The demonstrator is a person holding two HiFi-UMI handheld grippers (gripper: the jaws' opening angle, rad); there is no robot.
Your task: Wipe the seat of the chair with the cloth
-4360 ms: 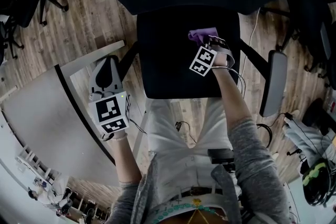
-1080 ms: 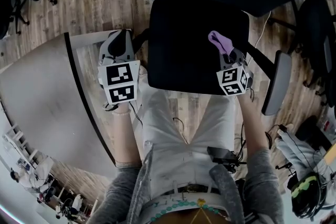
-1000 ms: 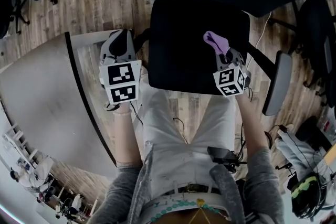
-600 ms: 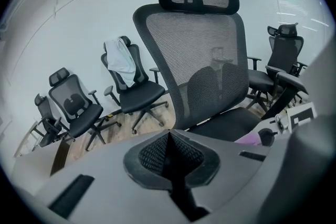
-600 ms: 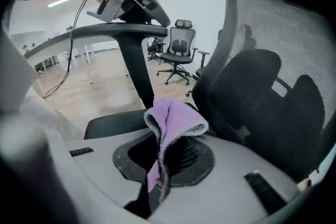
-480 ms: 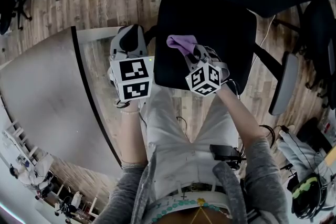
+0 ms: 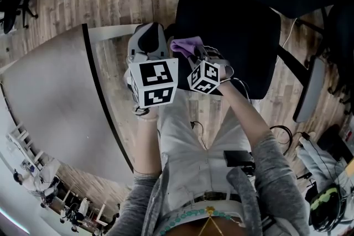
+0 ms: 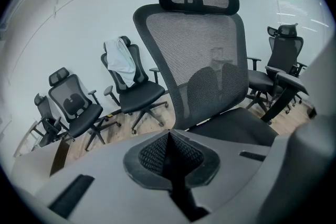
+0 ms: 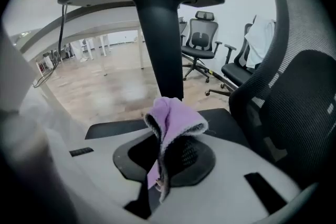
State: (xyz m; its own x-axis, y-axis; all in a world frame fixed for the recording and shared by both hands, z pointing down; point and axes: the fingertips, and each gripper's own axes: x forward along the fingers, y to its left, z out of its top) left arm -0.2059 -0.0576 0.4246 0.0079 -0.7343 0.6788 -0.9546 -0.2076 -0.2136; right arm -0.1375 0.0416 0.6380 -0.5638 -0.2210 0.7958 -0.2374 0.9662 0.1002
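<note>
Both arms reach forward and down out of loose grey knitted sleeves [image 7: 271, 174]. The bare left forearm [image 7: 146, 141] and bare right forearm [image 7: 243, 113] converge, so the two grippers sit just beside each other. The white-and-grey left gripper [image 7: 148, 40] points ahead with its black-and-white marker cube [image 7: 154, 82] facing up. In the left gripper view its dark ribbed pads [image 8: 152, 155] meet with nothing between them. The grey right gripper [image 7: 194, 53] angles toward the left one, jaws closed on a fold of lilac fleecy cloth [image 9: 170, 118]. The right wrist [image 7: 229, 88] appears bent leftward, though the cube hides most of it.
</note>
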